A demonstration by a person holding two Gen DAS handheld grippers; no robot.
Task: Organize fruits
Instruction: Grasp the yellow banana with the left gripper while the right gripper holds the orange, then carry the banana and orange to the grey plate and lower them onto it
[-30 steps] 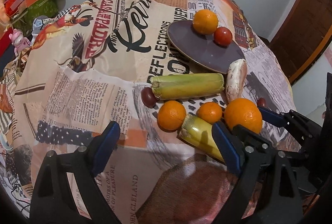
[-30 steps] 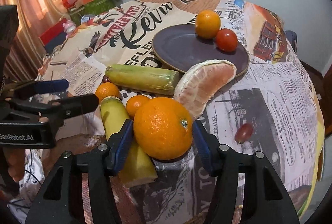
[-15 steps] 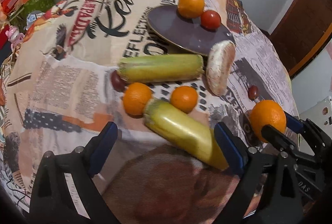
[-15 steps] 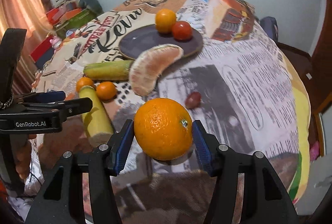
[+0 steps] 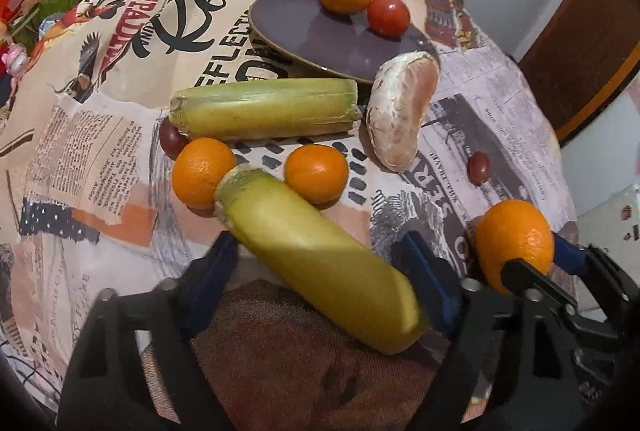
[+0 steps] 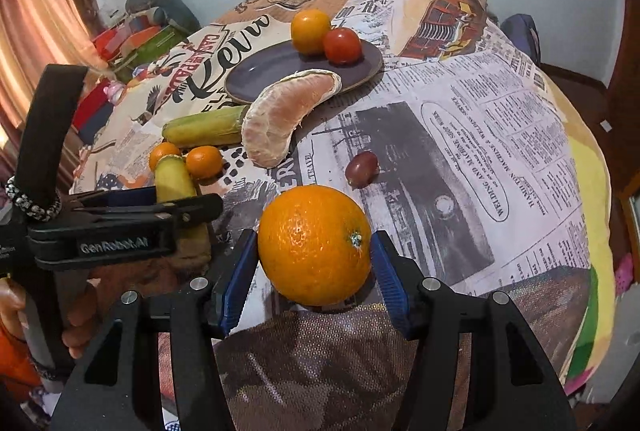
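Over printed tablecloth [image 6: 460, 119], both tools [image 5: 320, 271] [image 6: 314, 263] down-tilted.

A home room: table under a newsprint-pattern cloth [image 6: 500, 135], curtain [image 6: 44, 11], wooden door [image 5: 580, 43].

2 close wrist fisheyes angled steeply down along their fingers, sharing plate [image 5: 304, 31] and tablecloth [image 6: 500, 135].

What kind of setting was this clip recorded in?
Probably a room in a home. A table with a newspaper-print cloth bears fruit and a dark plate; a curtain hangs at the left, toys and clutter sit behind, and a wooden door stands nearby.
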